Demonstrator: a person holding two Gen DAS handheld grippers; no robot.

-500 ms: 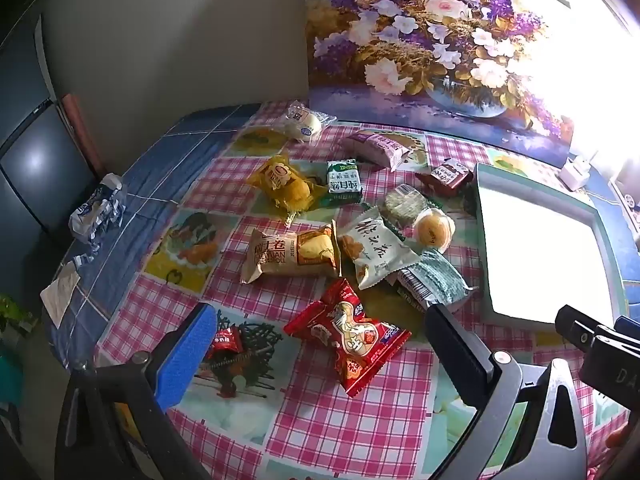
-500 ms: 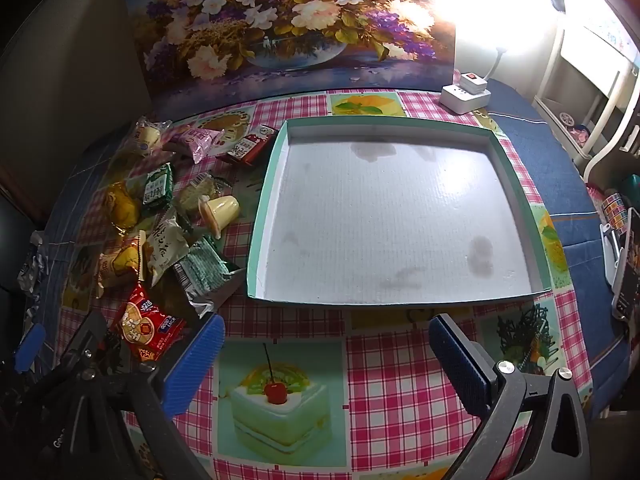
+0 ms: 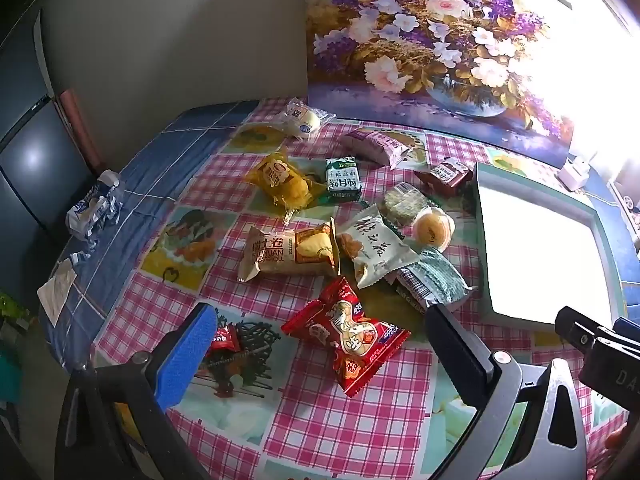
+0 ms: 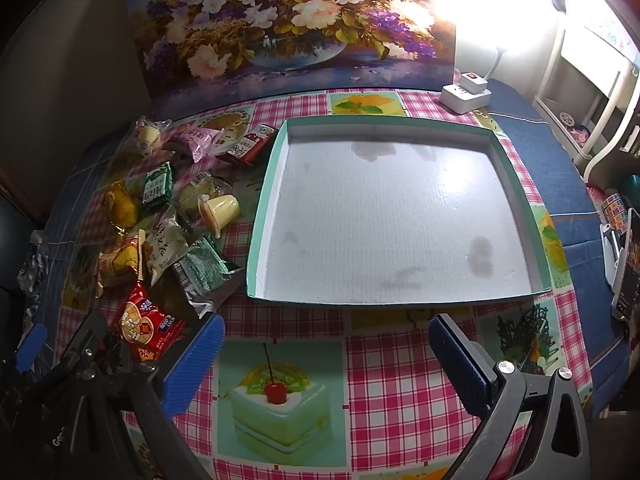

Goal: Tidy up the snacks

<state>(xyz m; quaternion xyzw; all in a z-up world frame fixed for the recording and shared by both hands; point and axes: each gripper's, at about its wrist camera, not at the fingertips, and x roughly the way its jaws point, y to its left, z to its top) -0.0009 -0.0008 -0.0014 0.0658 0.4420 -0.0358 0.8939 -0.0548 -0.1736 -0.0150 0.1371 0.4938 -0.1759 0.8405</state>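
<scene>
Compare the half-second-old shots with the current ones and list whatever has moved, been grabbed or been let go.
Nothing visibly changed. The left gripper and right gripper hang open and empty as before, the snack packets, among them the red packet, lie where they did beside the tray, and the tray holds nothing.

The worktop [image 4: 384, 392] wears a pink-and-white check cloth with fruit and cake picture squares. The shallow box [image 4: 269, 216] has a teal rim and a white floor with grey smudges. A red packet [image 3: 347, 336], a beige roll wrapper [image 3: 286, 254] and a yellow one [image 3: 282, 182] lie nearby; another [image 3: 434, 280] looks greenish, perhaps silver. Each tool [image 4: 326, 364] carries blue pads.
</scene>
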